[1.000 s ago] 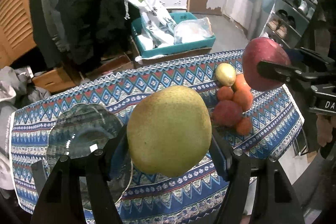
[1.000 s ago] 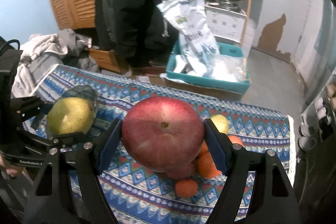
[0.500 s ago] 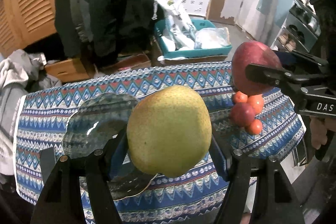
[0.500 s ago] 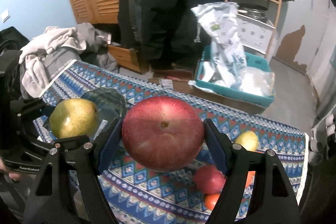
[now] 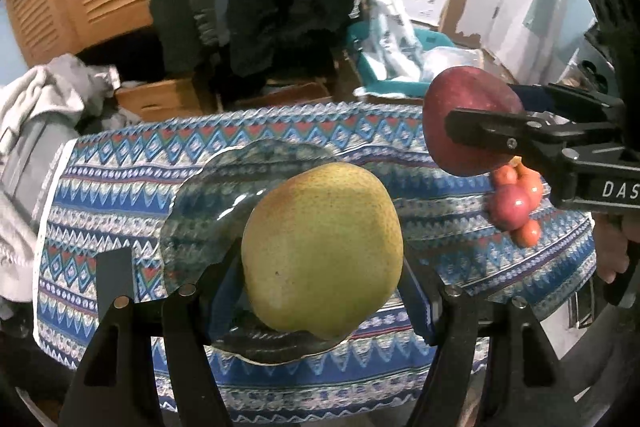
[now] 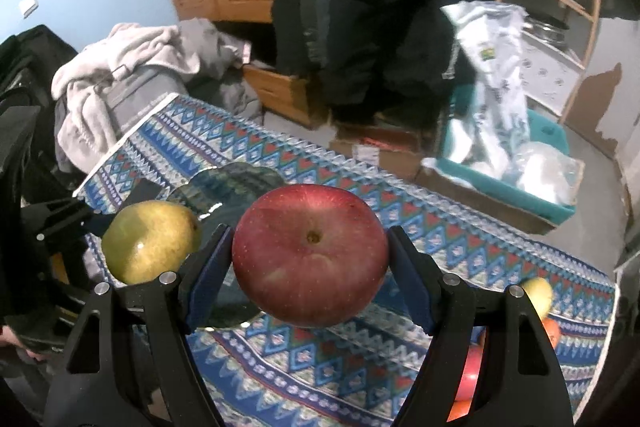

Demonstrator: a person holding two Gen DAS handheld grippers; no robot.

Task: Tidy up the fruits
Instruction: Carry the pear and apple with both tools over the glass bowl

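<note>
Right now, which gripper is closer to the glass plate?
Left. The left gripper holds the pear right over the glass plate. The right gripper holds the apple off beside the plate's edge, toward the fruit pile.

Showing only the white letters "DAS", cut off by the picture's edge, on the black body of the right gripper in the left wrist view, with the print on the white plastic bag being too blurred for reading.
</note>
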